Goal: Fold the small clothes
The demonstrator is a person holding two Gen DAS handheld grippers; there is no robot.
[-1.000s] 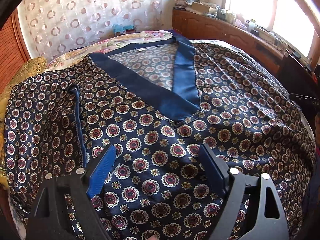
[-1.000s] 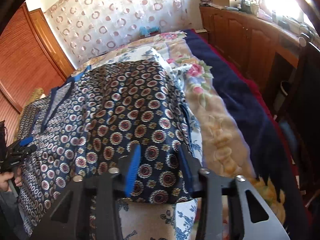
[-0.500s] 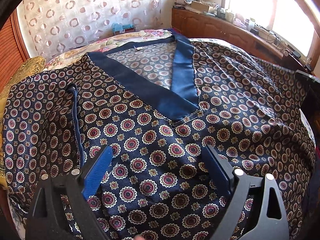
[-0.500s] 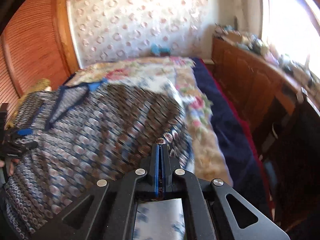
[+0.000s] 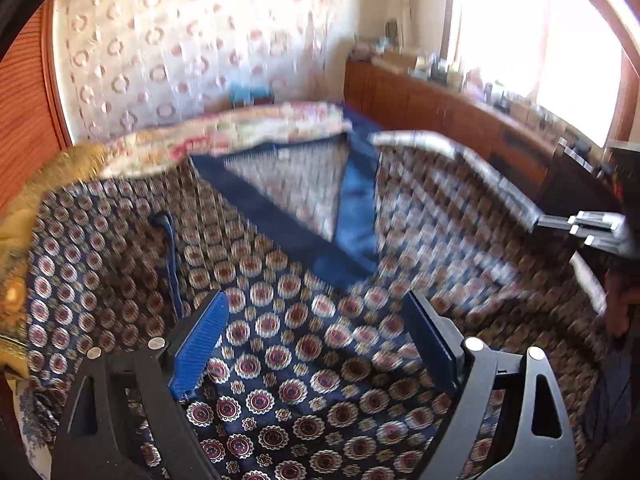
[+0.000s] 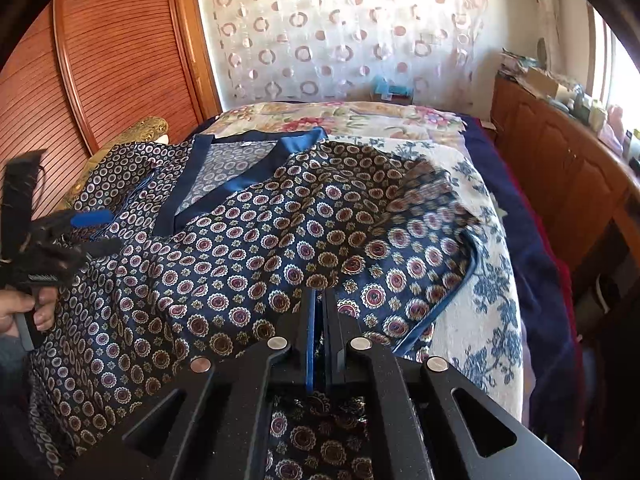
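A bedroom holds the scene. Its largest surface is the bed (image 6: 492,264), spread with a white cover printed with blue flowers; a pale floral blanket (image 6: 352,114) lies across the far end and a dark blue blanket (image 6: 528,216) runs down the right side. Behind the bed hangs a sheer curtain (image 6: 340,28) patterned with rings. On the left stands a wardrobe (image 6: 104,52) with slatted reddish wooden doors. Along the right wall runs a low wooden cabinet (image 6: 560,168) under a bright window, its top crowded with boxes and small bottles too blurred to tell apart. A gold cushion (image 6: 136,132) sits at the far left edge of the bed.

The garment (image 6: 248,240), a dark blue top with round medallion print and a plain blue V-neck band, lies spread over the left and middle of the bed, neckline toward the far end. Its right side is lifted and folding leftward over the body.

The right gripper (image 6: 319,304) has its fingers almost together, pinching the near right edge of the garment; its jaws have just been opening slightly, with the cloth between them. The left gripper (image 5: 316,344) hovers above the near middle of the garment with fingers spread wide and holding nothing. In the right wrist view a hand (image 6: 24,312) grips its handle at the left edge.
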